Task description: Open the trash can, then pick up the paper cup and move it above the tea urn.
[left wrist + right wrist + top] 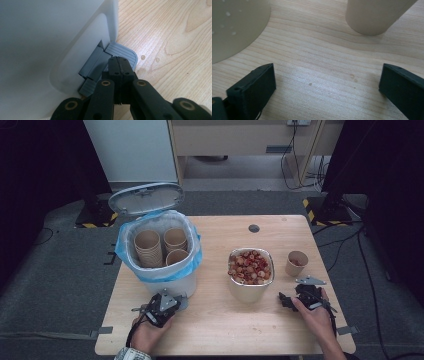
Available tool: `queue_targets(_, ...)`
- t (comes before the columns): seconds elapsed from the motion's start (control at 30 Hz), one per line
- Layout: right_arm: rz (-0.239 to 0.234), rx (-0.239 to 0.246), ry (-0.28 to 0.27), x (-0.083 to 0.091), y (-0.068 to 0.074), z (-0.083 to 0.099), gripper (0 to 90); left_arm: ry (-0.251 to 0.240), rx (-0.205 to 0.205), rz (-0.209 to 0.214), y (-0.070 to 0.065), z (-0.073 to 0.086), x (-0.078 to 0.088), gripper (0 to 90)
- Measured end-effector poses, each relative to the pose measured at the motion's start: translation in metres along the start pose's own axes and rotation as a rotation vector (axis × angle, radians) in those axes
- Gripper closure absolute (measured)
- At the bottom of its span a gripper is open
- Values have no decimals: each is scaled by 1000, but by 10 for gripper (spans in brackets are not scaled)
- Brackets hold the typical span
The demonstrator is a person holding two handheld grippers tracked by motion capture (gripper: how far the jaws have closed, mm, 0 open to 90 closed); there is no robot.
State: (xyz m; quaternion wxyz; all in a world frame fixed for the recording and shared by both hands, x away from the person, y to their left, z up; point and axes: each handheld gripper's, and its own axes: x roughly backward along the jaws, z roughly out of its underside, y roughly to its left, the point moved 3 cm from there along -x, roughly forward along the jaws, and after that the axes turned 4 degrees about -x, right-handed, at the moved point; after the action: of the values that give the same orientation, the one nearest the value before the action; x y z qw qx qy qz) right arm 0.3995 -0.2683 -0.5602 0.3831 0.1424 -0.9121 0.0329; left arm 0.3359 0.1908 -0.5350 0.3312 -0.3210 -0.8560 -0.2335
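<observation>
left gripper view puts your left tool (119,59), jaws pressed together and empty, right on the grey pedal (123,51) at the white bin's (50,37) foot, while your right tool (327,82) gapes wide toward the paper cup (374,15).

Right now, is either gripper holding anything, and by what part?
Nothing is held. The left gripper is shut, its tips on the bin's grey pedal. The right gripper is open over bare table.

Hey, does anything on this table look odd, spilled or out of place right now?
Yes: a pedal bin stands on the table, lid up, holding stacks of paper cups. The shut left gripper presses its grey pedal. A few small droplets dot the wood.
</observation>
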Motion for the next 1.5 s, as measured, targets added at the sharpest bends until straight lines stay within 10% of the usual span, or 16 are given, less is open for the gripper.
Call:
queue_targets(0.27, 11, 50, -6, 2, 3, -2, 40, 0, -1, 0, 0, 0, 0, 897)
queue_targets(0.7, 8, -83, -101, 17, -7, -15, 89, -1, 1, 1, 0, 0, 0, 898)
queue_targets(1.03, -2, -77, -158, 25, -20, -47, 68, -1, -5, -1, 0, 0, 0, 898)
queue_targets(1.5, 35, -70, -208, -2, -36, -74, 72, -3, -2, 3, 0, 0, 0, 897)
